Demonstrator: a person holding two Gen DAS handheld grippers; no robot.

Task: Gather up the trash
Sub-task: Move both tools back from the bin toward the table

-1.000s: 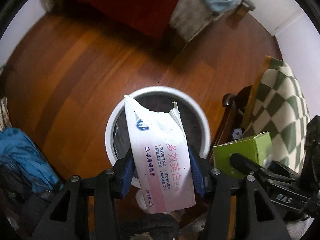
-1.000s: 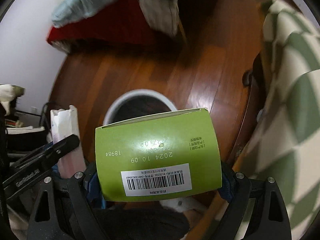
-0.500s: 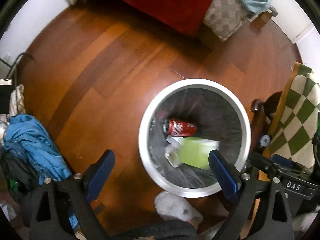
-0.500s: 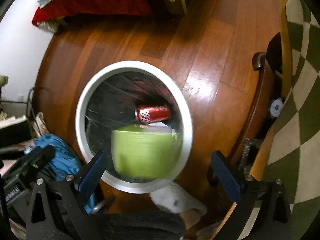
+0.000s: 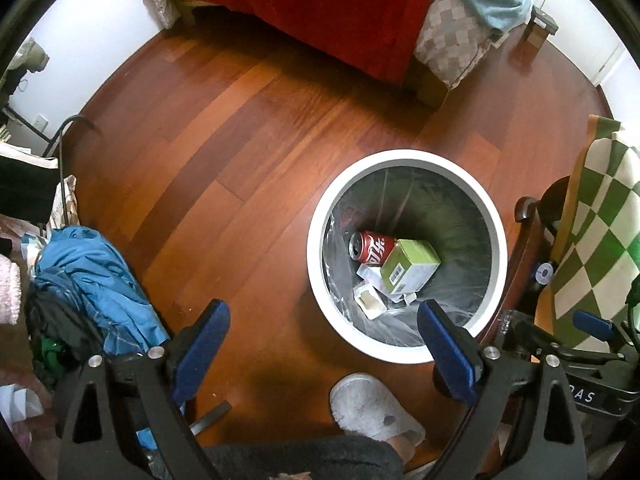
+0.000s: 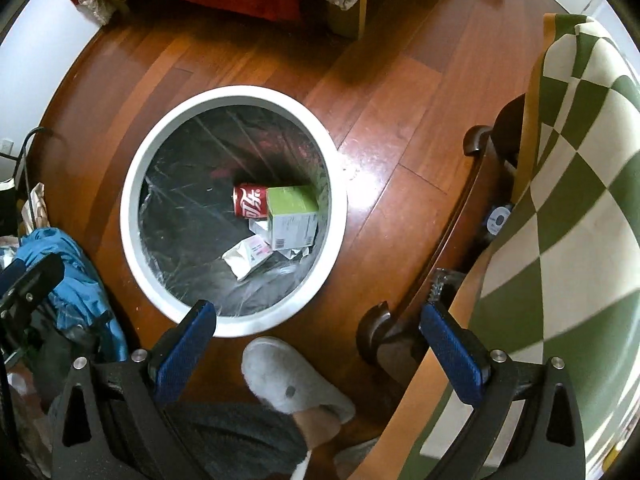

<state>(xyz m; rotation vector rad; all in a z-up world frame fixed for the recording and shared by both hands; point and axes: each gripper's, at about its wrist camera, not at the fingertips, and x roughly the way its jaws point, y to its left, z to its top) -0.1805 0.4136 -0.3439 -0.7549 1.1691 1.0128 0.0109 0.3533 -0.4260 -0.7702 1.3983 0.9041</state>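
Observation:
A round white trash bin with a dark liner stands on the wooden floor; it also shows in the right wrist view. Inside lie a red cola can, a green box and a white toothpaste box. The right wrist view shows the same can, green box and white box. My left gripper is open and empty, above the floor at the bin's near edge. My right gripper is open and empty, near the bin's near rim.
A white slipper on a foot stands just before the bin. A heap of blue clothes lies at the left. A dark wooden chair with a green checked cushion is at the right. A red-covered bed is behind.
Both grippers opened and let go: the white toothpaste box and the green box fell into the bin and now lie beside the can. Both grippers have risen away from the bin.

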